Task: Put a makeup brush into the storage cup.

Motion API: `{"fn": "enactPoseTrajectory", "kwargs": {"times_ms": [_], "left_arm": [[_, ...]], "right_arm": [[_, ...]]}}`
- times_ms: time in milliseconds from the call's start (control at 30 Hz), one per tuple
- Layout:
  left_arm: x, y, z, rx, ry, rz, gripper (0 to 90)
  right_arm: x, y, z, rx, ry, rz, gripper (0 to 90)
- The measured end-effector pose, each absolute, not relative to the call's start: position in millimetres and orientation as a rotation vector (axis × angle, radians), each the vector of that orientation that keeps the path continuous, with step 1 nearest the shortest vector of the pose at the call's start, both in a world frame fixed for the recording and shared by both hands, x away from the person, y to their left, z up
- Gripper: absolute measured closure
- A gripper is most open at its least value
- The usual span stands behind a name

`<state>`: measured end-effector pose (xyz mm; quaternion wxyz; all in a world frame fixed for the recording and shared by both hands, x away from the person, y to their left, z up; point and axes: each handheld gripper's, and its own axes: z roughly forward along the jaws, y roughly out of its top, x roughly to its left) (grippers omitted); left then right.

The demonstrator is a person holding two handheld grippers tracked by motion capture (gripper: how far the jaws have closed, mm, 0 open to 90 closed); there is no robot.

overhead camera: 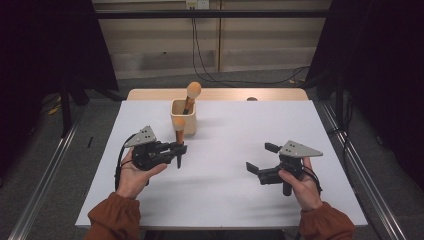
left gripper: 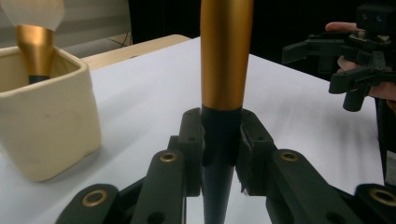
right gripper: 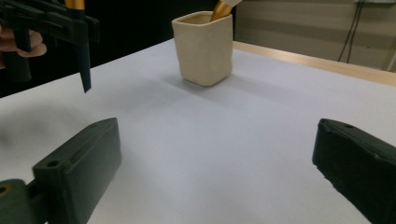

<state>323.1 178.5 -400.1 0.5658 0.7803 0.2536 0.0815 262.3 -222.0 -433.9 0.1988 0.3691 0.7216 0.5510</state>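
Gold and black, a makeup brush is pinched upright at its dark handle by the left hand-held gripper, above the white surface and just beside a cream pot in which a second brush is stood. The right hand-held gripper is held spread wide, well apart.

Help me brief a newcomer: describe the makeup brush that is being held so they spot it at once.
On the white table, find the cream square cup. Just in front of it, the left claw grips an upright makeup brush with gold ferrule and black handle. Unlike the matching brush standing in the cup, it hangs above the table.
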Motion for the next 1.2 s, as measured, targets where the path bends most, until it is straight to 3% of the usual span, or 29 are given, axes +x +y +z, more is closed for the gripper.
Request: {"fn": "enactPoseTrajectory", "kwargs": {"times_ms": [1200], "left_arm": [[343.9,192.9,-367.6,1.780,0.616,0.270,74.3]], "right_arm": [[222.9,-277.4,-458.9,1.109,1.839,1.474,0.0]]}}
